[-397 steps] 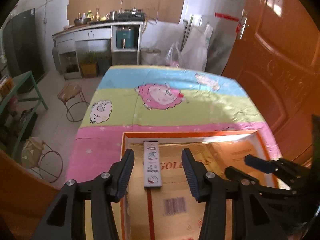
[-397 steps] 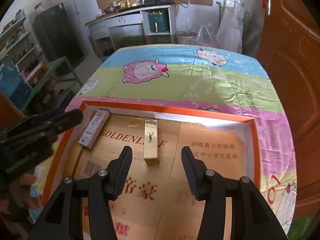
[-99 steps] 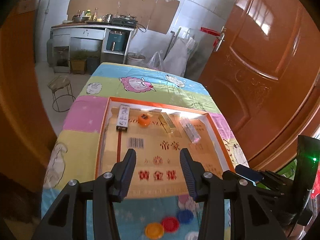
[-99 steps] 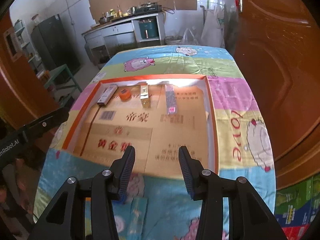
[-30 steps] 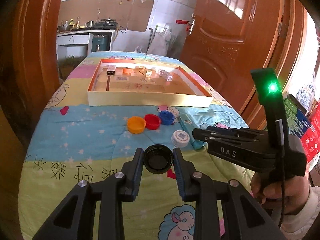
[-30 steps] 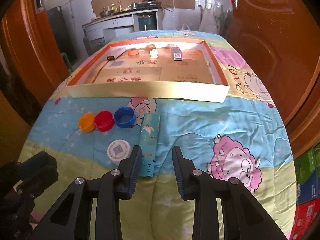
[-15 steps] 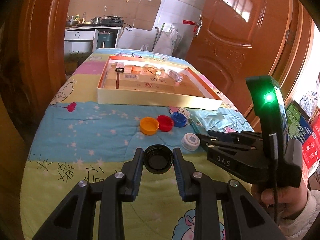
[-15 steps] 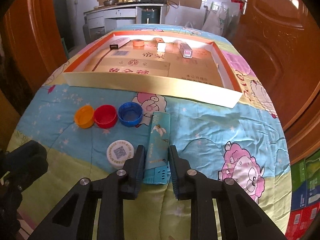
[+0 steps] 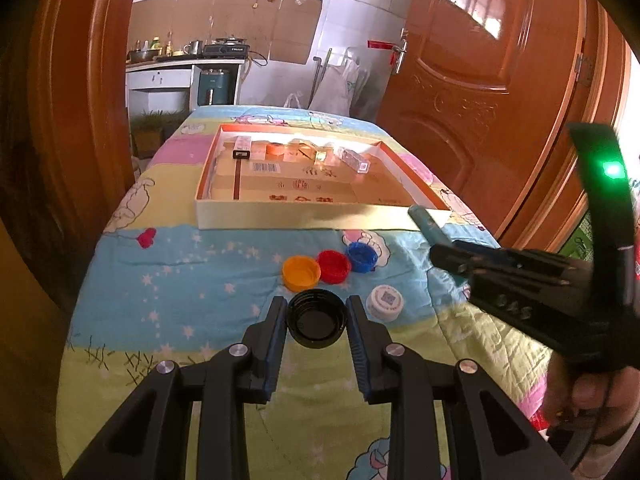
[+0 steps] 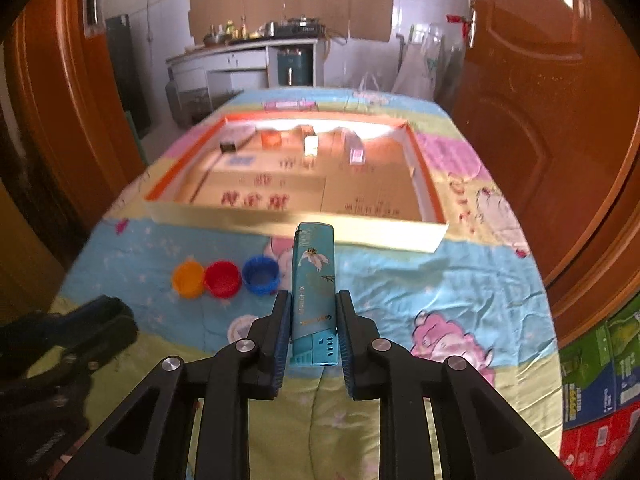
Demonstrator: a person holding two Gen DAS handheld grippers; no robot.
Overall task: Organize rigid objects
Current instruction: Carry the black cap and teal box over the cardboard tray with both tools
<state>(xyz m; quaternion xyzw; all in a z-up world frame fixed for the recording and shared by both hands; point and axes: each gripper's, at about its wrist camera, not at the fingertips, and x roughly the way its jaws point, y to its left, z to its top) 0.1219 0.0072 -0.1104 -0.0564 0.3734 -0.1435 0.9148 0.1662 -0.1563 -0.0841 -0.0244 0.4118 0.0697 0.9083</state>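
Near the front edge of the bedspread (image 9: pixel 168 280), left gripper (image 9: pixel 316 322) pinches black cap (image 9: pixel 316 318); right gripper (image 10: pixel 311 332) jaws just closed on teal box (image 10: pixel 313 280), lifted clear, short of the tray (image 10: pixel 360 236)

Teal box (image 10: pixel 313 280) lifted; black cap (image 9: pixel 316 317) (gripped)

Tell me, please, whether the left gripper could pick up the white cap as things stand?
Probably not yet: the left gripper is shut on the black cap, so its jaws are occupied, though the white cap lies unobstructed just beside it.
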